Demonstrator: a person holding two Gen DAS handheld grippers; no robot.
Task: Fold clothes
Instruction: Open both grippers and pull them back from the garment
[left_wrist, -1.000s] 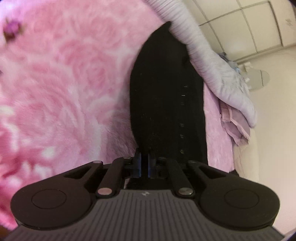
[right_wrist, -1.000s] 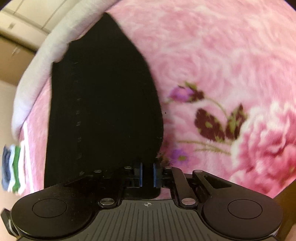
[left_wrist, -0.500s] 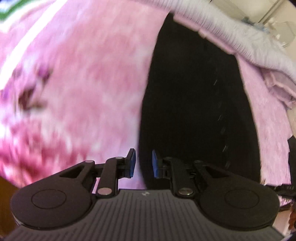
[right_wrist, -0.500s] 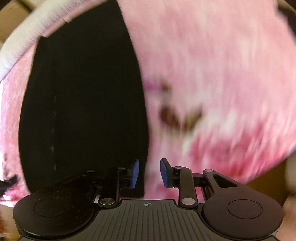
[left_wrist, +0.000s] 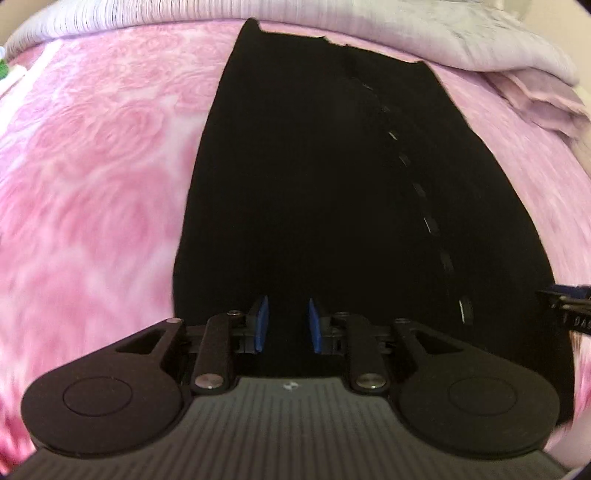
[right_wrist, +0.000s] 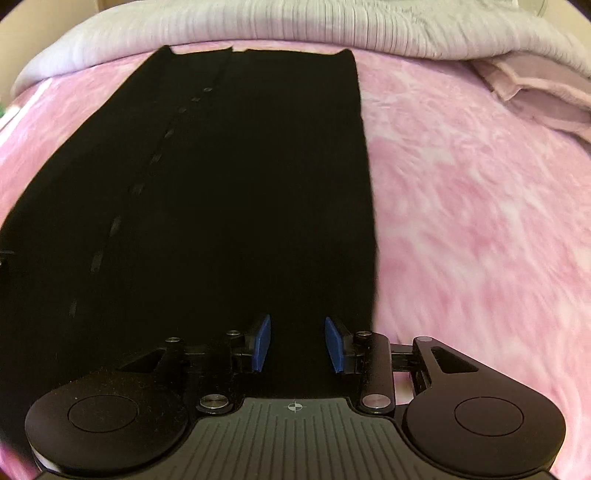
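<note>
A black garment (left_wrist: 332, 177) with a row of buttons lies flat, folded into a long strip, on a pink floral blanket (left_wrist: 92, 166). It also shows in the right wrist view (right_wrist: 229, 184). My left gripper (left_wrist: 285, 323) is open and empty above the garment's near edge, toward its left side. My right gripper (right_wrist: 297, 341) is open and empty above the near edge, toward the garment's right side. The tip of the right gripper shows at the right edge of the left wrist view (left_wrist: 565, 306).
A pale lilac ribbed cover (right_wrist: 295, 26) lies along the far edge of the blanket (right_wrist: 480, 184). A folded lilac cloth (right_wrist: 535, 92) sits at the far right; it also shows in the left wrist view (left_wrist: 535, 96).
Both grippers were shut on the garment's near edge one second ago. They have opened, let it go, and swung to face straight along the garment, which now lies flat.
</note>
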